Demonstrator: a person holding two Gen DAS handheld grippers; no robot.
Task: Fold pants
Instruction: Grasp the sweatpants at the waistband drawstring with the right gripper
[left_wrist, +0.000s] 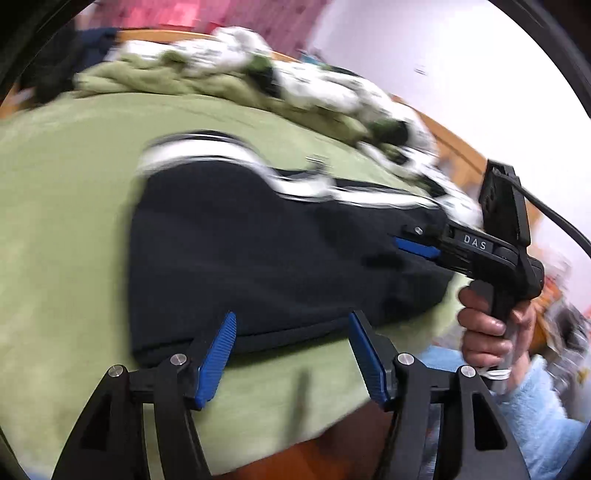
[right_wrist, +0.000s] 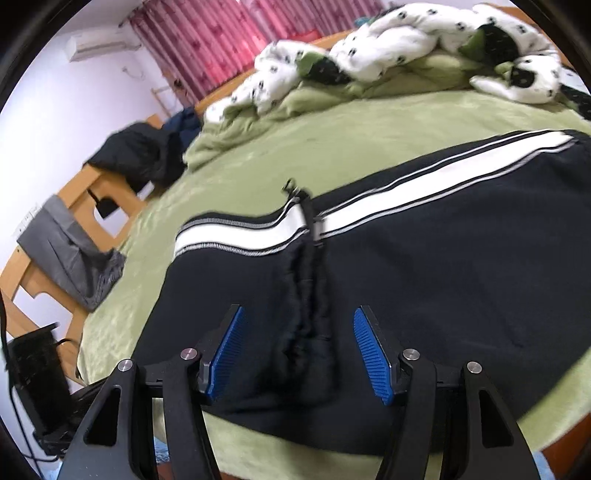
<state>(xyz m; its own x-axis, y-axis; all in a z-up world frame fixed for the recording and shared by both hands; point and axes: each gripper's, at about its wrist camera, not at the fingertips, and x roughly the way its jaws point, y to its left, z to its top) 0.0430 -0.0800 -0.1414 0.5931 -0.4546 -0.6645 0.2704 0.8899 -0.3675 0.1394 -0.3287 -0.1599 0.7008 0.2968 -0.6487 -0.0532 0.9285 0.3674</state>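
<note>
Black pants (left_wrist: 258, 251) with a white side stripe (right_wrist: 424, 195) lie folded on a green bed cover (left_wrist: 62, 221). In the right wrist view the pants (right_wrist: 443, 288) fill the middle, with a bunched drawstring area (right_wrist: 310, 280) between the fingers. My left gripper (left_wrist: 291, 354) is open and empty just above the pants' near edge. My right gripper (right_wrist: 299, 354) is open and empty over the pants. It also shows in the left wrist view (left_wrist: 421, 245), over the pants' right end.
A crumpled white and green duvet (right_wrist: 388, 48) lies at the far side of the bed. Dark clothes (right_wrist: 140, 151) and a grey garment (right_wrist: 70, 251) hang on the wooden bed frame (right_wrist: 107, 192) at left. Pink curtains (right_wrist: 229, 37) hang behind.
</note>
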